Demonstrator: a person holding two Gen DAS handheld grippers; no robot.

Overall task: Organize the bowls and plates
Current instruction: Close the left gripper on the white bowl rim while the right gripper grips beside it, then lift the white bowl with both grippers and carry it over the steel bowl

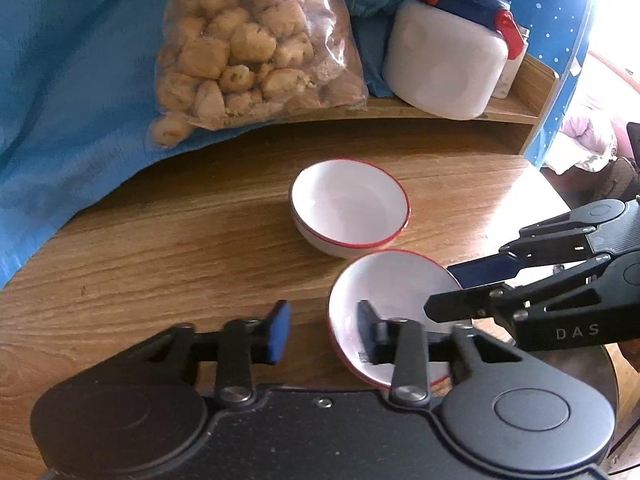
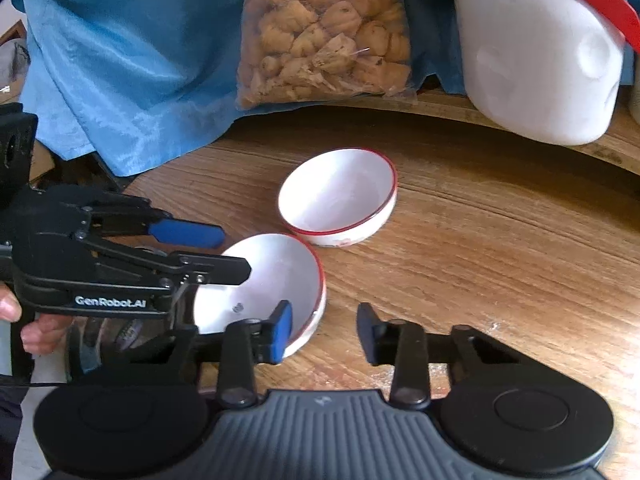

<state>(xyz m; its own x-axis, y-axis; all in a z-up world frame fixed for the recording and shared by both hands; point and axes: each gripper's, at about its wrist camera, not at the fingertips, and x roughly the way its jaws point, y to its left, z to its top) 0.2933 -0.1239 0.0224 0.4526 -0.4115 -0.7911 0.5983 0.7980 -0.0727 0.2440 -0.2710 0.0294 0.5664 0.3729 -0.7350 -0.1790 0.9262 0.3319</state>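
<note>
Left wrist view: left gripper (image 1: 324, 320) straddles the left rim of the near bowl (image 1: 392, 284), a white bowl with a red rim, tilted on the wooden table (image 1: 160, 240). Its right finger is inside the bowl against the inner wall; its blue-padded left finger (image 1: 280, 332) stands outside with bare table showing between pad and rim, so the jaws are not clamped. The right gripper (image 1: 440, 286) enters from the right of the left gripper and straddles the opposite rim, blue pad outside, black finger over the inside. Right wrist view: same arrangement mirrored; its left pad overlaps the bowl's interior, its right finger stands off the outer wall with table visible in the gap, so it is released too. A person's fingers (image 2: 16, 312) wrap the left gripper's handle at the frame's left edge. Second bowl (image 1: 350, 204), same pattern, sits upright just ahead of both grippers, right next to the near bowl; contact between them cannot be told. Further ahead, on a raised shelf: a clear bag of golden-brown snacks (image 1: 256, 40), and to its right a white jar (image 1: 444, 68) with a blue lid. Blue cloth (image 1: 72, 80) drapes ahead-left
</note>
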